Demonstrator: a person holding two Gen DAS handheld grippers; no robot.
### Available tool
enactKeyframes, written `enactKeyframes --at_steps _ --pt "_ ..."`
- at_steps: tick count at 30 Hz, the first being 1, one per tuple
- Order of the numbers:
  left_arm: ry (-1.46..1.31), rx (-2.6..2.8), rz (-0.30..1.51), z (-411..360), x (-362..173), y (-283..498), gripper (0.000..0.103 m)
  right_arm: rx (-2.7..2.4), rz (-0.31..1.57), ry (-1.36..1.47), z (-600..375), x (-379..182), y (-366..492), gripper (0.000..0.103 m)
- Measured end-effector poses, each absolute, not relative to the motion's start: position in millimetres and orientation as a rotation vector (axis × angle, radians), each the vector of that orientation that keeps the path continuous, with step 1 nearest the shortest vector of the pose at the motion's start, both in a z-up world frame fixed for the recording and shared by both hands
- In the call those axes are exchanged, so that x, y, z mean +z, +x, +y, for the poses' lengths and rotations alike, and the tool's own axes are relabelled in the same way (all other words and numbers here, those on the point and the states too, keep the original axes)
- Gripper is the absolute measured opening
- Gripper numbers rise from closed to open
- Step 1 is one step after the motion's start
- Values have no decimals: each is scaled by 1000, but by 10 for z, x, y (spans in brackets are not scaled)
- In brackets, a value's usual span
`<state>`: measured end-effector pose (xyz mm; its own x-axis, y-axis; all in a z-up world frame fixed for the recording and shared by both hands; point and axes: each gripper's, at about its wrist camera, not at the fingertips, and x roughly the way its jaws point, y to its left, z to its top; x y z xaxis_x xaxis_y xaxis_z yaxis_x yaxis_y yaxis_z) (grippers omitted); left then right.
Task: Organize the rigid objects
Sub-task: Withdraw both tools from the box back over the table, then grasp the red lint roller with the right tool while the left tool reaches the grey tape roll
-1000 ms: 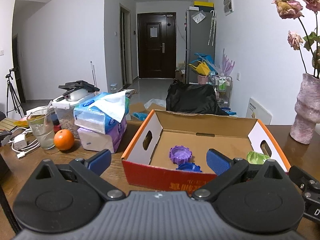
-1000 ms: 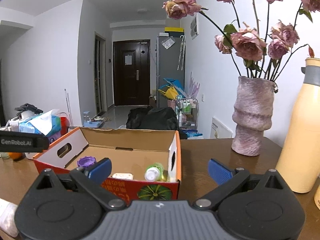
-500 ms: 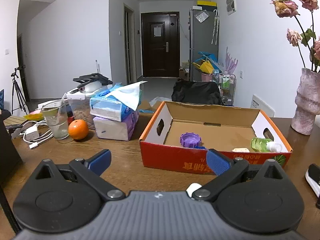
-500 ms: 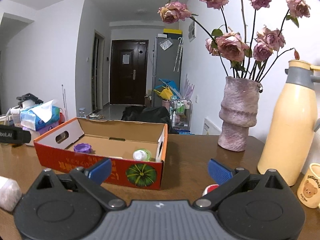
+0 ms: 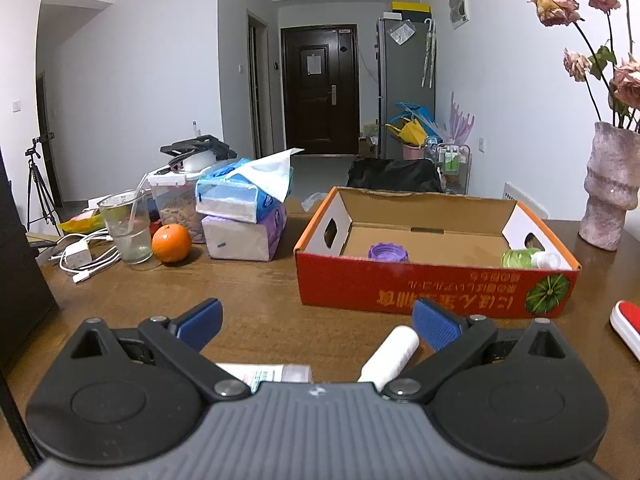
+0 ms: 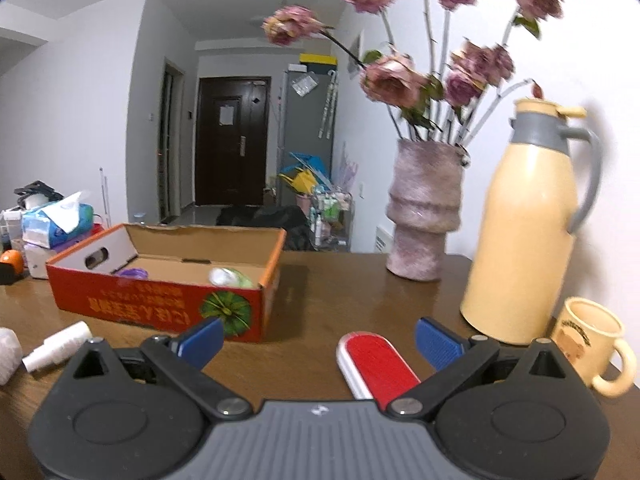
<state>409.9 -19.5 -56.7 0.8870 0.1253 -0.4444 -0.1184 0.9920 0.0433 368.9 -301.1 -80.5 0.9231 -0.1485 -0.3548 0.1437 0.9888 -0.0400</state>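
Hovering wide open and empty, the left gripper point(image 5: 316, 320) has a white tube point(image 5: 390, 354) just inside its right finger. The right gripper point(image 6: 318, 338), equally spread, frames a red-and-white brush point(image 6: 374, 360) nearer its right finger; the cardboard box point(image 6: 160, 308) sits beyond its left fingertip.

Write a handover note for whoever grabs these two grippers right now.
Left hand-held gripper: open, empty, low over the table; a white tube lies between its fingers, toward the right one, ungripped.
Right hand-held gripper: open, empty; a red and white brush lies on the table between its fingers.
Cardboard box: holds a purple cap and a green bottle lying on its side.
Done: those two are boxed.
Left: the tube, the brush, and a flat packet under the left gripper probably go in next.
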Motion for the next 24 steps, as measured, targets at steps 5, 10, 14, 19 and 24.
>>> enactKeyframes --at_steps 5,10,14,19,24 --pt "12 133 468 -155 -612 3982 103 -179 405 -2 -3202 -918 3612 102" --pt "7 146 478 -109 -653 3869 103 -192 441 4 -3347 -1006 3589 102" --pt "0 155 488 -45 -668 3793 103 -203 490 4 -3471 -1097 3661 102" --pt "-9 180 505 62 -675 3744 103 -201 562 15 -3641 -1220 3836 102" --pt "-4 214 522 180 -695 3678 103 -192 647 67 -3789 -1333 4091 99"
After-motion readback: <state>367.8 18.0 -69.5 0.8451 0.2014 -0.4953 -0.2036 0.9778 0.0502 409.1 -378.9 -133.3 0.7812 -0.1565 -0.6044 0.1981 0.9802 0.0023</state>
